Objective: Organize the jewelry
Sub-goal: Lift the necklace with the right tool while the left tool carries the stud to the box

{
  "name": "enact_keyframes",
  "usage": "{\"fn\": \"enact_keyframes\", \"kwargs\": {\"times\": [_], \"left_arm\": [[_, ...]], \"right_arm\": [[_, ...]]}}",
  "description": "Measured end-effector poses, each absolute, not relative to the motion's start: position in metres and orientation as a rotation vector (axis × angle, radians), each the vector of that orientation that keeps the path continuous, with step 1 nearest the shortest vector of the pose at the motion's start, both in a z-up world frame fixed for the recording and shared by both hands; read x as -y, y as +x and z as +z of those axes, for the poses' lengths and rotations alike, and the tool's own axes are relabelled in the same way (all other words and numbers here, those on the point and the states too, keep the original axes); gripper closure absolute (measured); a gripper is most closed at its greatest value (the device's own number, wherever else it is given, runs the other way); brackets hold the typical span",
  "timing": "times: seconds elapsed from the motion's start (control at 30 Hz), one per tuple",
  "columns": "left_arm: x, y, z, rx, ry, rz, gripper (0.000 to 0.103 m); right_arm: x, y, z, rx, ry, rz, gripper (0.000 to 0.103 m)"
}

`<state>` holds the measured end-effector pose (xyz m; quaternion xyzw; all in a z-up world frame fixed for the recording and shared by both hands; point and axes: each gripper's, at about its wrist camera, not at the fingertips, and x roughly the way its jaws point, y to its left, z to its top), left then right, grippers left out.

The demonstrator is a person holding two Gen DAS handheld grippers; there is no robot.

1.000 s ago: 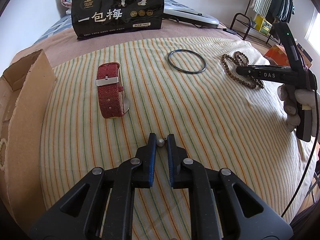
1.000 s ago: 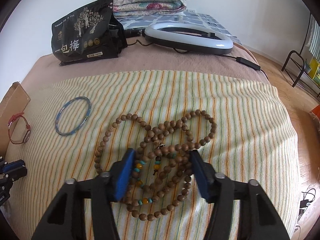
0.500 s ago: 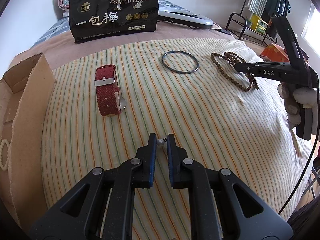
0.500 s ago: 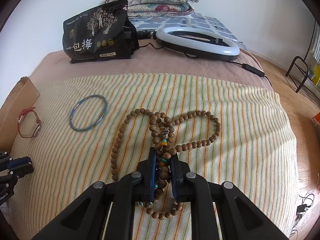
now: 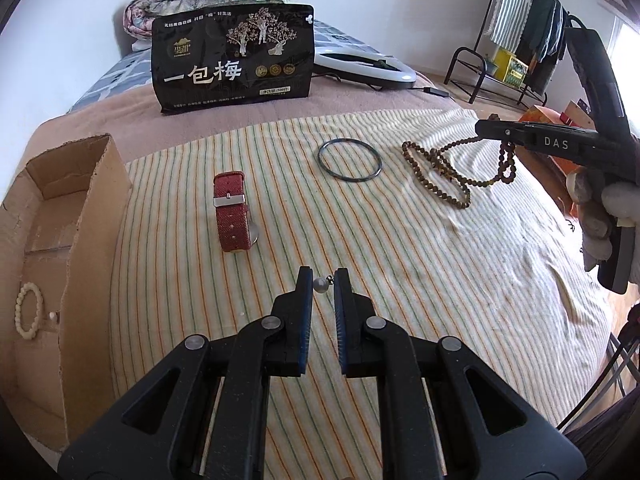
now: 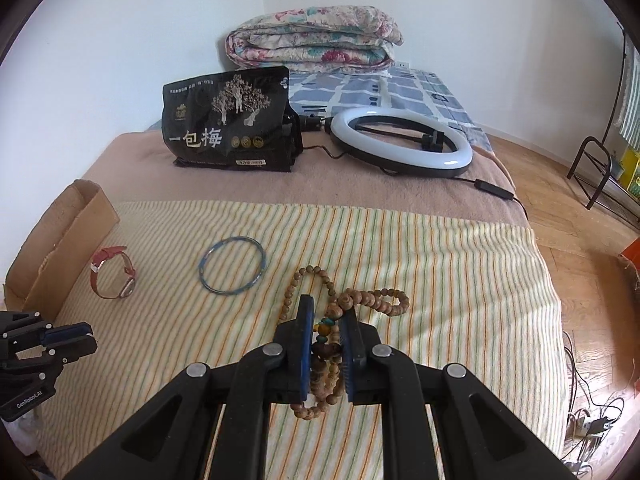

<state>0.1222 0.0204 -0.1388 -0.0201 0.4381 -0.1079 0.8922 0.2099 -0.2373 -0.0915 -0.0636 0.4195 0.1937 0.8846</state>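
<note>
My left gripper (image 5: 323,276) is shut on a small pearl earring (image 5: 321,283), held above the striped cloth (image 5: 360,240). My right gripper (image 6: 326,312) is shut on a brown bead necklace (image 6: 352,304) and lifts it; part of the strand still trails on the cloth in the left wrist view (image 5: 440,180). A red watch (image 5: 232,212) and a dark bangle (image 5: 349,159) lie on the cloth. An open cardboard box (image 5: 60,240) at the left holds a white bead bracelet (image 5: 28,316).
A black snack bag (image 5: 234,60) stands at the back. A ring light (image 6: 400,144) with its cable lies behind it, beside a folded quilt (image 6: 316,36). A metal rack (image 5: 500,64) and wooden floor are off the bed's right side.
My right gripper closed on the bead necklace and has lifted it up off the cloth. My left gripper, still holding the pearl earring, has risen and drawn back.
</note>
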Motion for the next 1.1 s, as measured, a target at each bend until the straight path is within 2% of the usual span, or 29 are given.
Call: {"fn": "enact_keyframes", "kwargs": {"times": [0.47,1.1], "left_arm": [[-0.034,0.096,-0.091,-0.812,-0.067,-0.217,0.094],[-0.097,0.065,-0.019,-0.681,-0.112,-0.131,0.094]], "right_arm": [[0.219,0.166,-0.010,-0.727,-0.115,0.443,0.093],[0.171,0.113,0.096,-0.580,-0.204,0.516,0.093]]}}
